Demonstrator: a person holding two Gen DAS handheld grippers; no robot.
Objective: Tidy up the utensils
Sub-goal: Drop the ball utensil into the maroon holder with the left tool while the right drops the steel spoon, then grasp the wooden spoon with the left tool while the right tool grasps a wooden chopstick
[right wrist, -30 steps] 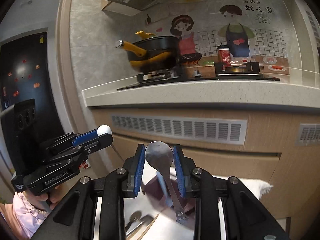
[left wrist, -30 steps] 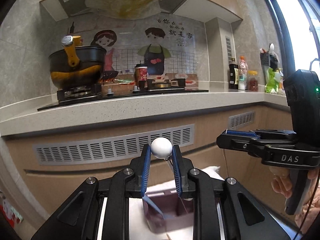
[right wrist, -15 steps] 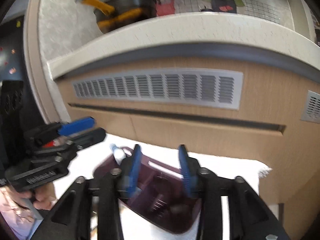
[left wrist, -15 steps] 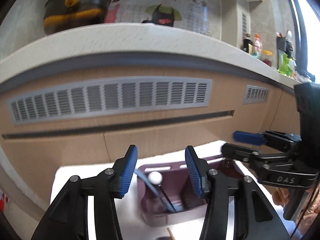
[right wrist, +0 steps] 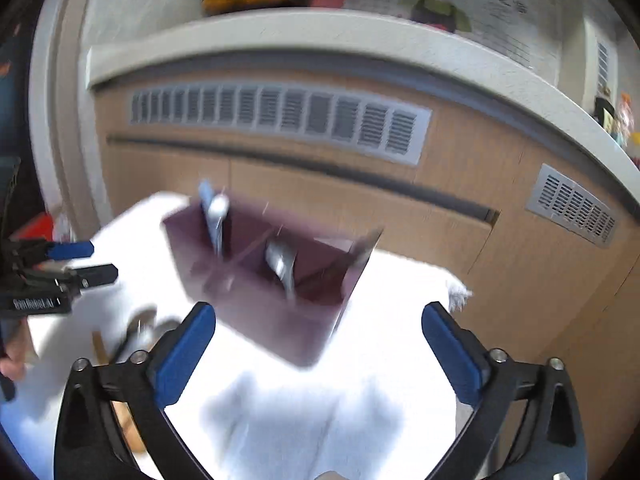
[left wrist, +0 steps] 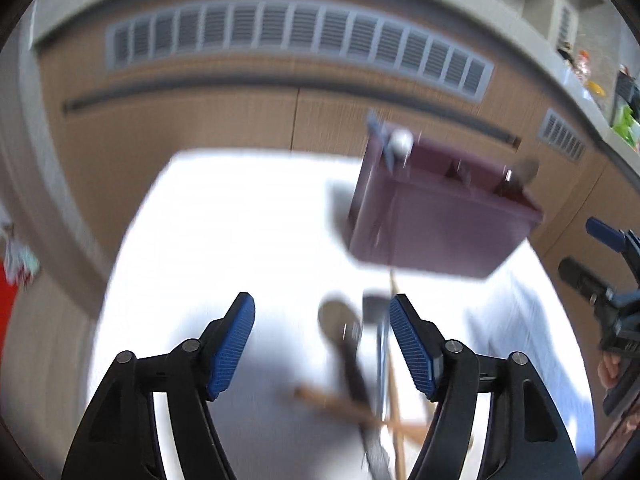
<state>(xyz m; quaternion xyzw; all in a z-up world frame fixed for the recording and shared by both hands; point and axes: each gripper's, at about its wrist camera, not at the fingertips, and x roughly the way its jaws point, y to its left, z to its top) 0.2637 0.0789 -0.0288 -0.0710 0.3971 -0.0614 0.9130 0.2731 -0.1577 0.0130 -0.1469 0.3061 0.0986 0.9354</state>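
Note:
A dark purple utensil holder [left wrist: 436, 216] stands on a white cloth [left wrist: 224, 224]; it also shows in the right wrist view [right wrist: 276, 276]. A white-ball-ended utensil [left wrist: 400, 142] stands in its left compartment, and a metal spoon [right wrist: 282, 264] in another. My left gripper [left wrist: 322, 344] is open and empty above loose utensils: a dark spoon [left wrist: 344, 336], a metal piece [left wrist: 380, 344] and wooden chopsticks [left wrist: 340, 402]. My right gripper [right wrist: 318, 350] is open wide and empty, in front of the holder. The frames are blurred.
Wooden cabinet fronts with grey vent grilles [right wrist: 280, 118] rise behind the cloth, under a pale counter edge [right wrist: 320, 36]. The right gripper shows at the right edge of the left wrist view [left wrist: 608, 296]; the left gripper shows at the left of the right wrist view [right wrist: 52, 276].
Both grippers let go of their utensils into the holder, opened and drew back and down. The left one now looks down at the loose utensils on the cloth.

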